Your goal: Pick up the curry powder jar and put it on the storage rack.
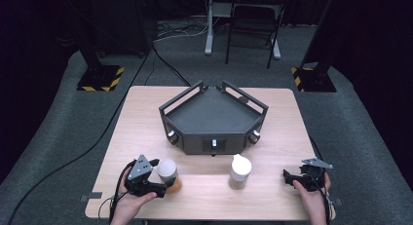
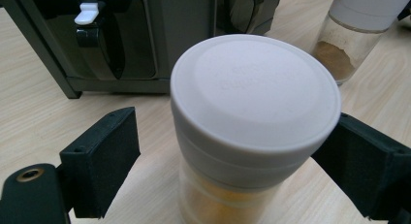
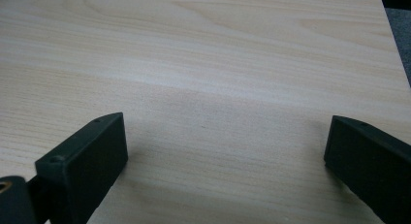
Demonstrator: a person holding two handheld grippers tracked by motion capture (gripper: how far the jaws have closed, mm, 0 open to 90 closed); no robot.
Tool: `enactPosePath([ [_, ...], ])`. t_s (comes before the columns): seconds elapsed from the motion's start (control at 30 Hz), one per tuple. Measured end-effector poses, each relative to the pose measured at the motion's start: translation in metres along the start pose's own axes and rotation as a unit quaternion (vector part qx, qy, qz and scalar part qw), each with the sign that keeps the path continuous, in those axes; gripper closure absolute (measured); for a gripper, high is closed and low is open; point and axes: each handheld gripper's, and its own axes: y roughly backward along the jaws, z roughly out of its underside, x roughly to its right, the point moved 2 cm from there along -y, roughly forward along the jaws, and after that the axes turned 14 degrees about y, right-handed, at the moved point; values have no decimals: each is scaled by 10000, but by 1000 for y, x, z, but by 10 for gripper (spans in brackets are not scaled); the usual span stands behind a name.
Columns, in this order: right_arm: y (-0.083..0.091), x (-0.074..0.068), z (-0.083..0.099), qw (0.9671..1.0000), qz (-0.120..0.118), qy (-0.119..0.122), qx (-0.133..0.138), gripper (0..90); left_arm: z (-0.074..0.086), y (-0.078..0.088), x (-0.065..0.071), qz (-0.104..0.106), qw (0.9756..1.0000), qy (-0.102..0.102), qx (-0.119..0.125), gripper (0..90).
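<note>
Left gripper (image 1: 164,182): black, blocky, grey three-cornered plate on top; near the table's front-left corner, held in a hand (image 1: 127,204) coming in from the bottom edge.
Left jaws: spread to either side of the jar, not clamped; in the left gripper view a clear gap at the left pad, right pad at or against the lid's rim, contact not certain. No earlier picture to compare.
Jar with orange filling (image 2: 252,132): upright on the table between the left jaws; clear round body, amber-orange contents, wide flat white lid, matte, with faint raised lettering too soft to read. High view: (image 1: 168,175), front-left of the table.
Second jar (image 1: 239,171): upright, front-centre, well apart from the first; clear body, brown powder in the lower part, white cap with a small raised spout. Left gripper view: (image 2: 356,32), behind and to the right.
Right gripper (image 1: 288,177): black, grey plate on top, front-right of the table, held in a hand (image 1: 311,196).
Right jaws: wide apart, nothing between them; bare wood under them in the right gripper view (image 3: 225,161).
Tray (image 1: 214,119): dark grey, angular, many-sided, low railed walls, flat floor; mid-table, behind both jars; small white latch (image 2: 86,13) on its front face.
Table (image 1: 272,196): pale wood grain, smooth, rounded corners.
</note>
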Motion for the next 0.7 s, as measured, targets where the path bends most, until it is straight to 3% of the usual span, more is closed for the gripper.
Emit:
enactPosePath([
  [0.43,0,0,0,10000,-1,0,0,9,8,-12,9,-96,9997,126,169,147],
  [0.7,0,0,0,10000,1,2,0,8,10,-18,13,-78,9997,111,210,246],
])
